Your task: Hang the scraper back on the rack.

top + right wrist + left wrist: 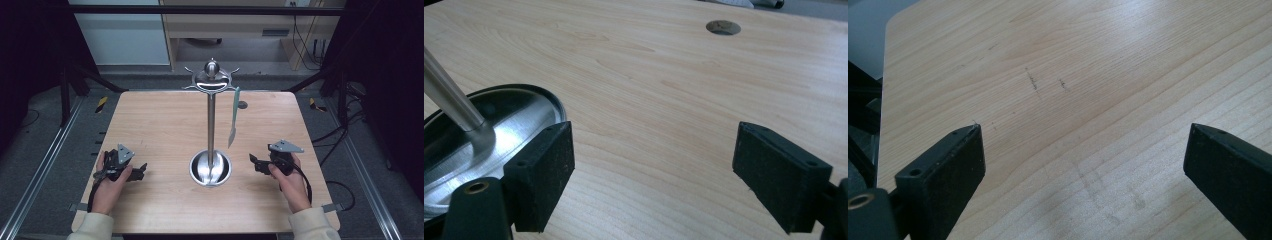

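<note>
— Where is the stand (211, 120)?
— Mid-table (150, 125), upright in its steel dish, a pale utensil (233, 118) hanging from its top.
— The grippers?
— Left gripper (141, 172) and right gripper (252, 161) sit low either side, jaws apart, empty.
— Around the table?
— Grey floor (45, 145), dark frame — cables (310, 47) behind.

a light wood-grain table (165, 125) with rounded corners was seen, set on a grey floor (50, 150) between metal rails. a polished metal stand (211, 127) was placed near the table's middle, its round dish base (210, 169) resting flat on the top and an upright pole rising from it. a small round grommet hole (723, 27) was noted toward the far edge. faint dark scuff marks (1034, 80) were seen on the wood on the left side.
</note>
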Available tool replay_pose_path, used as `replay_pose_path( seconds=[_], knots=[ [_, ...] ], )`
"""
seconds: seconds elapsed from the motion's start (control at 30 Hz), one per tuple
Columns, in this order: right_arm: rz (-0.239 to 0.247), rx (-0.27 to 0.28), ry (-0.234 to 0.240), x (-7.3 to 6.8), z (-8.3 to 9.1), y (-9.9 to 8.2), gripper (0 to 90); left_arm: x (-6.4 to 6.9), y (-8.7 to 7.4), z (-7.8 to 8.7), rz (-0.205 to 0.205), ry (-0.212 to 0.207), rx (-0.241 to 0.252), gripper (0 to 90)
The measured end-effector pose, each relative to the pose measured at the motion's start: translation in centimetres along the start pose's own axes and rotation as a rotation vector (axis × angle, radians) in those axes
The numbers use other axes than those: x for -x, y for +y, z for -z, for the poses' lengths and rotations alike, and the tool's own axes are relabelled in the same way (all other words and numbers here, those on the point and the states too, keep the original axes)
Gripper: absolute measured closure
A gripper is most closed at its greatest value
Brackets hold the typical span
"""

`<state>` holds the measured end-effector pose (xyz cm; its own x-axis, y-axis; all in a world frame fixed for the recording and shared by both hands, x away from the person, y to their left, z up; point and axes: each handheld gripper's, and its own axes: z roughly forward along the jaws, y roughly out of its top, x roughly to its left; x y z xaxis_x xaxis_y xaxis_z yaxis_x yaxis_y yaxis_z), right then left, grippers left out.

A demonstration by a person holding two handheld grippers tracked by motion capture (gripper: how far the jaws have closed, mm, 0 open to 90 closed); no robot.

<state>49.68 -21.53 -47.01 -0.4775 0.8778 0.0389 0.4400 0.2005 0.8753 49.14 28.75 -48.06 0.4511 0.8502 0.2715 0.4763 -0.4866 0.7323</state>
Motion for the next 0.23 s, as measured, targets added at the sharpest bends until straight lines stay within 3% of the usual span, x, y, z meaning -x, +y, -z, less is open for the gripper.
replay_pose_path(
  seconds=[0.1, 0.23],
  knots=[
    [0.009, -0.022, -0.015, 0.25, -0.10, -0.42, 16.7, 0.00, 0.03, 0.03, -0.001, 0.000, 0.001, 2.9],
    [-0.017, -0.016, -0.028, 0.49, -0.04, -0.71, 16.2, -0.01, 0.09, 0.12, 0.003, 0.001, 0.009, 2.9]
  ],
)
